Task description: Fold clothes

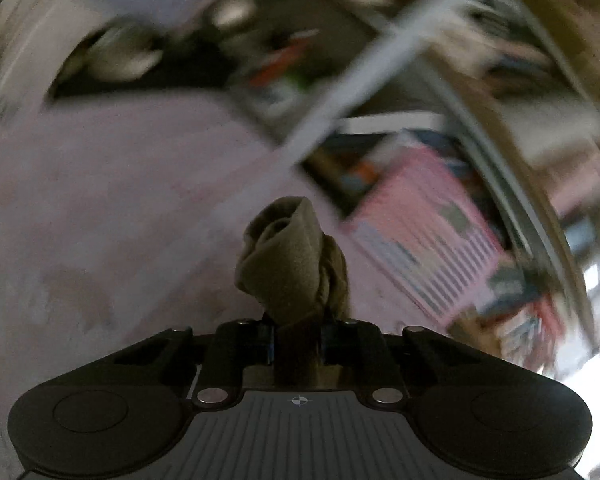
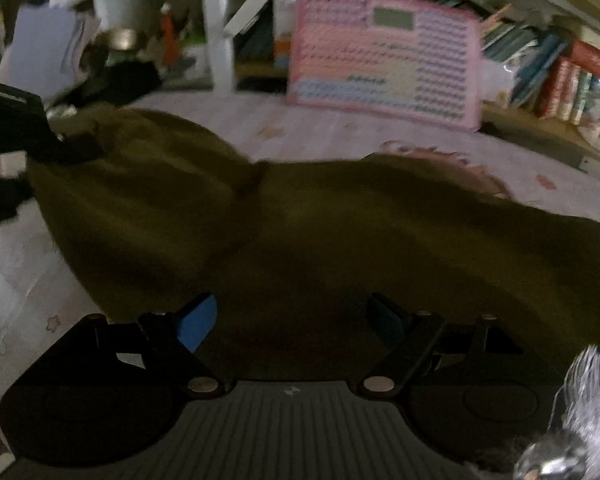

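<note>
An olive-green garment (image 2: 300,232) lies spread on a pale pink floral bedsheet (image 2: 320,128). In the left wrist view my left gripper (image 1: 297,340) is shut on a bunched fold of the olive garment (image 1: 288,264), which sticks up between the fingers above the sheet. That view is blurred by motion. My right gripper (image 2: 292,320) is open, its jaws wide apart just over the near edge of the garment, with nothing between them. The left gripper (image 2: 16,132) shows at the left edge of the right wrist view, on the garment's far left corner.
A pink board with a small screen (image 2: 384,64) leans against a bookshelf (image 2: 560,72) behind the bed. A white post (image 2: 218,28) and cluttered items (image 2: 120,40) stand at the back left. Silver tinsel (image 2: 580,420) hangs at the lower right.
</note>
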### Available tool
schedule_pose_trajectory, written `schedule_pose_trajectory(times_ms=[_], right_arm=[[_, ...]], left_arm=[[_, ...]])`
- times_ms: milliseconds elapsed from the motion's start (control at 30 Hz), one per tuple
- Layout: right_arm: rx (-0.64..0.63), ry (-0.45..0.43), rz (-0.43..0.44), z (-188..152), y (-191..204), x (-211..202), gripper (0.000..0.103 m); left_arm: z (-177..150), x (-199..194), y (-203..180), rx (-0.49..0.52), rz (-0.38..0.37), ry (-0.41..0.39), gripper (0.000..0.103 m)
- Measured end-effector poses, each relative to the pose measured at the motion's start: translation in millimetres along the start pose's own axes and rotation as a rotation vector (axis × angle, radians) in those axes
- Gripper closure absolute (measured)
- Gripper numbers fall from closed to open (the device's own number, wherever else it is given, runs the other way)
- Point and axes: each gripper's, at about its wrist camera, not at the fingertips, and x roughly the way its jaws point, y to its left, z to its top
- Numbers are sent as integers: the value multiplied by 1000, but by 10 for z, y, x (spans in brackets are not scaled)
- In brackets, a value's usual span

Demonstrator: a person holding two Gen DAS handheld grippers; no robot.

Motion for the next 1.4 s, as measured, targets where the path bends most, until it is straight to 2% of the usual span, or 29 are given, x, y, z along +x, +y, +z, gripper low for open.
schedule_pose_trajectory(times_ms=[100, 200, 267, 300, 367, 400, 467, 533, 667, 833, 1000, 1200, 1400], right_arm=[[28, -19, -3, -35, -332, -193, 22], [59, -15, 4, -110, -682, -394, 22], [82, -14, 18, -171, -935, -533, 22], [96, -9, 26, -204, -1051, -571, 22], [124, 1, 44, -269, -1281, -645, 22], [139, 9, 52, -294, -1374, -653, 22], [168, 25, 68, -343, -1559, -667, 22], [190, 45, 86, -377, -1716, -657, 22], [208, 73, 148, -410, -1883, -623, 22], [183, 92, 223, -390, -1909, -585, 22], [155, 89, 251, -363, -1960, -614, 22], [138, 82, 239, -389, -2116, -738, 22], [195, 76, 194, -486, -2375, -888, 22]], left_arm=[[-131, -89, -454, 176, -16, -11, 87], [-364, -112, -850, 306, -23, 6, 86], [-561, -71, -1094, 364, -21, 44, 80], [-671, -40, -1204, 379, -22, 75, 71], [-882, 8, -1415, 402, -40, 137, 31], [-975, 12, -1507, 409, -70, 168, 28], [-1155, 2, -1683, 420, -127, 215, 26], [-1253, -57, -1773, 421, -140, 214, 24], [-1324, -180, -1701, 356, -46, 185, 23], [-1425, -358, -1399, 201, 99, 170, 24], [-1599, -445, -1213, 81, 178, 192, 24], [-1725, -386, -1407, 131, 182, 203, 23], [-1893, -269, -1622, 216, 184, 251, 24]])
